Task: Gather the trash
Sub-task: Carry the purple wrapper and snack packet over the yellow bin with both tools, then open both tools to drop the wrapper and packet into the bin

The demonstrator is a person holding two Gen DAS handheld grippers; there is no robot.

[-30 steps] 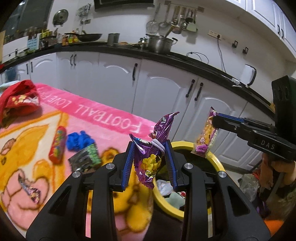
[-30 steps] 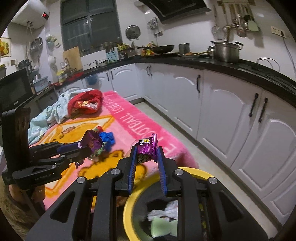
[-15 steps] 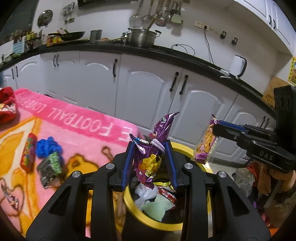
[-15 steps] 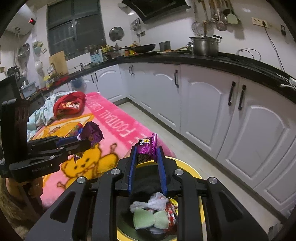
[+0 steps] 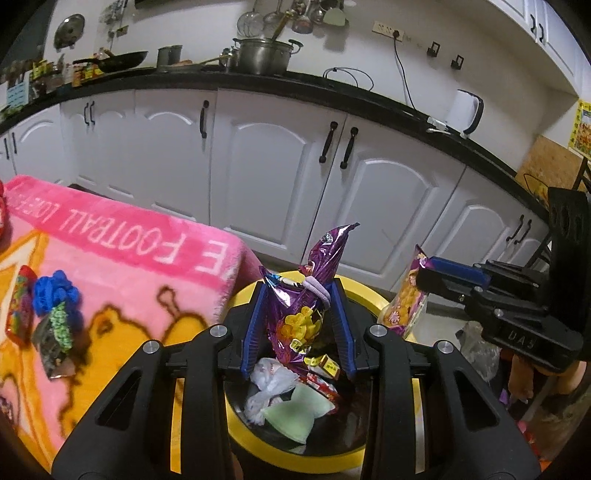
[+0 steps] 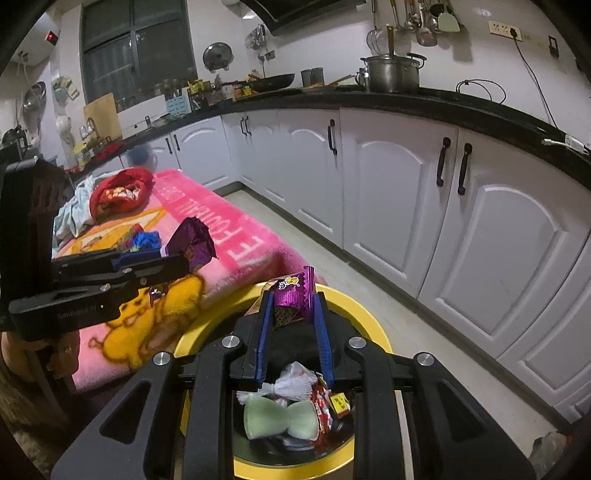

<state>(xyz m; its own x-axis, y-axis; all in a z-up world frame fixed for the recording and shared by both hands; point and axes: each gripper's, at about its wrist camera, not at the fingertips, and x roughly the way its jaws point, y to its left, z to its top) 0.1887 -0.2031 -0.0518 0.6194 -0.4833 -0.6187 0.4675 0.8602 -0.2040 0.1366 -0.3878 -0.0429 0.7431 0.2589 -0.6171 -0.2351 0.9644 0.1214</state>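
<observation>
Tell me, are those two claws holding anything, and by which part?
Yes. The left gripper pinches a purple snack bag around its middle; the right gripper clamps a purple wrapper by its top end.

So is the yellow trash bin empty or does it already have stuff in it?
Not empty: the yellow bin already holds a green wrapper and white crumpled plastic.

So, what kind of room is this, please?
Most likely a home kitchen: a pot and a wok stand on the black counter over white cabinets, with utensils hanging above.
</observation>
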